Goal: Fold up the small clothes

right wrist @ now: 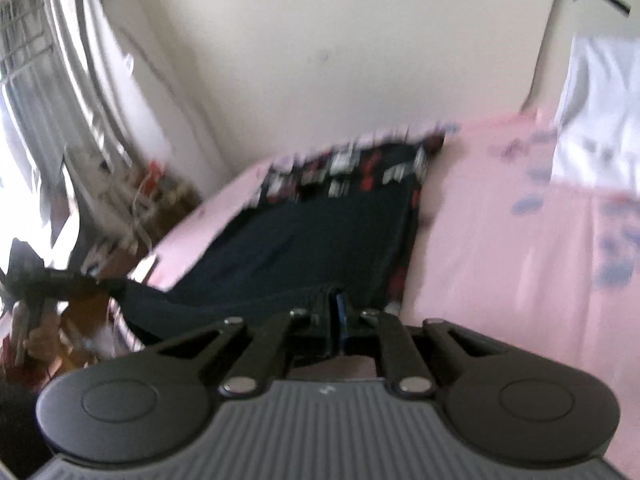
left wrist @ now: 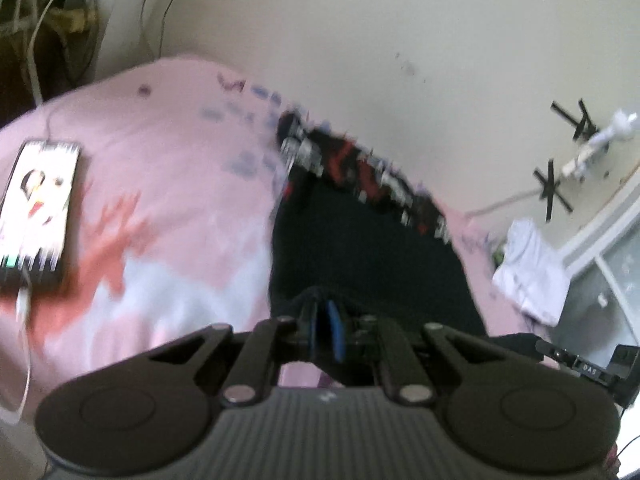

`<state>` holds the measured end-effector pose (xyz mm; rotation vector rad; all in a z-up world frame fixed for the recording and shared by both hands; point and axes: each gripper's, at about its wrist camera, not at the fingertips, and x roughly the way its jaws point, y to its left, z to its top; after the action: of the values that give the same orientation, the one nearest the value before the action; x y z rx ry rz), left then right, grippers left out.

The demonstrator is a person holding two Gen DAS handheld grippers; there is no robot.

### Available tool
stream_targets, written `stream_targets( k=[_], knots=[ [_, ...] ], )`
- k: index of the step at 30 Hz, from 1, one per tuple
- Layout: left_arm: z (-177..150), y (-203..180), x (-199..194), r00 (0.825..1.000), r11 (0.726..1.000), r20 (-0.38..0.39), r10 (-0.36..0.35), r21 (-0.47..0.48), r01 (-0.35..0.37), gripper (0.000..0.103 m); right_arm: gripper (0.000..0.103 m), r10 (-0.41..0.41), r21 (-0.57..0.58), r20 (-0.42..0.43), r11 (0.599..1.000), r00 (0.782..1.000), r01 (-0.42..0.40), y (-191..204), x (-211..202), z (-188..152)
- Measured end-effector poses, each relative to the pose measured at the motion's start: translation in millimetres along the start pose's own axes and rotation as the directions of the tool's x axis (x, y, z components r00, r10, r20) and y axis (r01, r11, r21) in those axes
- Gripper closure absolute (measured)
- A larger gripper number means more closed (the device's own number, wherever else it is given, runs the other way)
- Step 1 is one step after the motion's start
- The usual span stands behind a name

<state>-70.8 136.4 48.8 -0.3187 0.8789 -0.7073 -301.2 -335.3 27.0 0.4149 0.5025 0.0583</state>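
A small dark navy garment [left wrist: 372, 256] with a red, white and black patterned waistband lies on a pink bedsheet [left wrist: 168, 168]. My left gripper [left wrist: 324, 320] is shut on the near hem of the garment. The garment also shows in the right wrist view [right wrist: 320, 248]. My right gripper [right wrist: 336, 312] is shut on its other near corner. The cloth stretches between the two grippers, and the left gripper [right wrist: 36, 280] shows at the far left of the right wrist view. Both views are blurred by motion.
A phone [left wrist: 38, 204] with a white cable lies on the sheet at the left. A folded white cloth [left wrist: 528, 268] sits at the right by the wall; a white piece [right wrist: 596, 112] also shows in the right wrist view. A cluttered shelf [right wrist: 140, 196] stands beyond the bed.
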Motion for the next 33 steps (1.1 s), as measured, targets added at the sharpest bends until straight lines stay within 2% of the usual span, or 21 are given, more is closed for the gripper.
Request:
stream_targets(
  k=[4, 7, 9, 11, 12, 13, 15, 17, 19, 22, 25, 27, 29, 30, 31, 33],
  knots=[
    [44.8, -5.6, 29.3, 0.999, 1.000, 0.034, -0.020, 0.015, 0.019, 0.096, 0.101, -0.027, -0.025, 0.035, 0.999, 0.999, 0.028, -9.6, 29.4, 42.4],
    [80.0, -1.1, 67.1, 1.000, 1.000, 0.028, -0.003, 0.003, 0.003, 0.096, 0.102, -0.072, -0.035, 0.041, 0.997, 0.997, 0.073, -18.1, 65.0, 70.1],
    [98.9, 5.2, 95.1, 0.999, 0.999, 0.033, 0.043, -0.023, -0.042, 0.085, 0.099, -0.157, 0.009, 0.059, 0.988, 0.986, 0.157, -34.0, 95.0, 85.1],
    [112.5, 14.9, 120.1, 0.990, 0.989, 0.029, 0.135, -0.056, -0.134, 0.071, 0.070, -0.275, 0.019, 0.055, 0.962, 0.960, 0.274, -51.0, 117.7, 93.4],
    [114.4, 20.0, 126.7, 0.987, 0.984, 0.018, 0.162, -0.075, -0.160, 0.070, 0.063, -0.307, 0.044, 0.034, 0.951, 0.951, 0.305, -56.5, 122.4, 93.3],
    [112.9, 22.6, 128.5, 0.989, 0.987, 0.012, 0.145, -0.071, -0.144, 0.068, 0.063, -0.263, 0.065, 0.018, 0.963, 0.965, 0.261, -60.6, 121.8, 91.2],
    [107.1, 22.8, 127.6, 0.993, 0.993, 0.008, 0.118, -0.014, -0.118, 0.054, 0.064, -0.148, 0.064, 0.004, 0.987, 0.989, 0.147, -56.4, 116.5, 84.3],
    [101.2, 17.1, 130.0, 0.988, 0.986, 0.021, 0.156, 0.058, -0.157, 0.044, 0.059, -0.128, -0.026, -0.006, 0.991, 0.992, 0.128, -37.9, 118.0, 79.4],
    [99.0, 10.9, 141.1, 0.987, 0.982, 0.006, 0.159, 0.104, -0.159, 0.041, 0.050, -0.118, -0.117, -0.017, 0.986, 0.993, 0.115, -18.9, 126.6, 77.8],
    [95.3, 2.3, 160.0, 0.987, 0.977, -0.023, 0.159, 0.148, -0.154, 0.042, 0.046, -0.151, -0.214, -0.038, 0.967, 0.988, 0.139, -4.0, 145.3, 77.3],
    [83.6, -12.6, 176.8, 0.983, 0.957, -0.046, 0.178, 0.239, -0.163, 0.056, 0.043, -0.213, -0.213, -0.054, 0.957, 0.975, 0.198, -6.1, 149.8, 72.4],
    [73.8, -20.1, 178.7, 0.980, 0.940, -0.053, 0.194, 0.297, -0.170, 0.095, 0.042, -0.224, -0.197, -0.075, 0.959, 0.972, 0.206, -12.4, 147.4, 66.2],
    [66.6, -20.9, 178.0, 0.975, 0.927, -0.041, 0.217, 0.321, -0.193, 0.096, 0.043, -0.244, -0.195, -0.103, 0.955, 0.964, 0.221, -19.2, 146.3, 57.3],
    [64.4, -19.7, 176.9, 0.974, 0.926, -0.030, 0.224, 0.319, -0.203, 0.096, 0.067, -0.247, -0.197, -0.119, 0.955, 0.962, 0.221, -22.2, 145.7, 51.8],
    [63.3, -17.0, 175.9, 0.972, 0.925, -0.022, 0.232, 0.313, -0.214, 0.096, 0.103, -0.257, -0.198, -0.142, 0.953, 0.956, 0.227, -24.9, 149.0, 46.5],
    [63.2, -10.9, 172.7, 0.965, 0.922, -0.005, 0.261, 0.296, -0.248, 0.097, 0.103, -0.266, -0.173, -0.123, 0.954, 0.956, 0.243, -28.3, 147.3, 42.6]
  ],
)
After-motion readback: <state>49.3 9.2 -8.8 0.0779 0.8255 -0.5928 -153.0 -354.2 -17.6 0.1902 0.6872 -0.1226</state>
